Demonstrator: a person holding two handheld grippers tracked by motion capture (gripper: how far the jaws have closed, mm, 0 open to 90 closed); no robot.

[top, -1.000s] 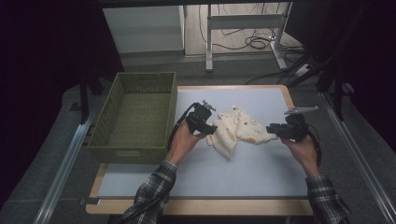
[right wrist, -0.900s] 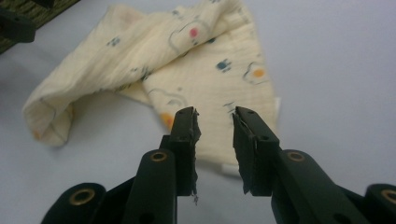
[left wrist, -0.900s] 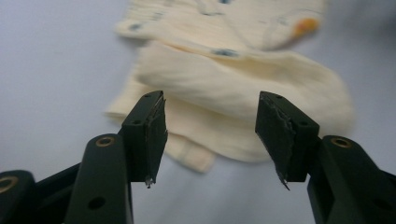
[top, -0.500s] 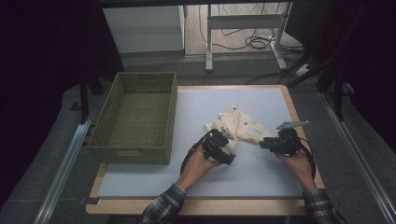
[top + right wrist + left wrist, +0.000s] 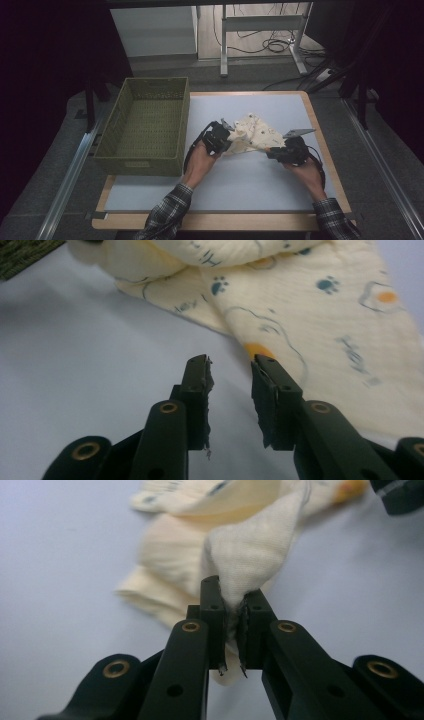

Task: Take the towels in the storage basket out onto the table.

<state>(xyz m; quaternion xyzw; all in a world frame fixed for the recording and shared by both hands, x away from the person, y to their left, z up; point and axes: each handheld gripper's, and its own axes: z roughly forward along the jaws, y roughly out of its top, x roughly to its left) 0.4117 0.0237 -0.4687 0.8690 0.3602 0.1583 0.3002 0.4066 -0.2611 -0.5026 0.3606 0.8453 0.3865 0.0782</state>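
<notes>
A cream cloth (image 5: 253, 131) printed with paw marks and orange dots lies crumpled mid-table on the white mat (image 5: 250, 185). My left gripper (image 5: 228, 144) is at its left corner. In the left gripper view, my left gripper (image 5: 232, 615) has just closed and its pads pinch a bunched fold of the cloth (image 5: 250, 550). My right gripper (image 5: 269, 150) sits low at the cloth's right front edge. In the right gripper view, my right gripper (image 5: 232, 375) has narrowed a little but stands open over bare mat. The cloth (image 5: 320, 325) lies just beyond and beside its right finger.
An empty green woven basket (image 5: 142, 161) stands on the left side of the table, close to my left hand. The wooden table edge (image 5: 320, 145) runs just right of my right hand. Metal rails flank the table.
My left hand dipped toward the front edge, then came back up to the cloth's left corner and closed on it. My right hand moved nearer and leftward to the cloth's edge.
</notes>
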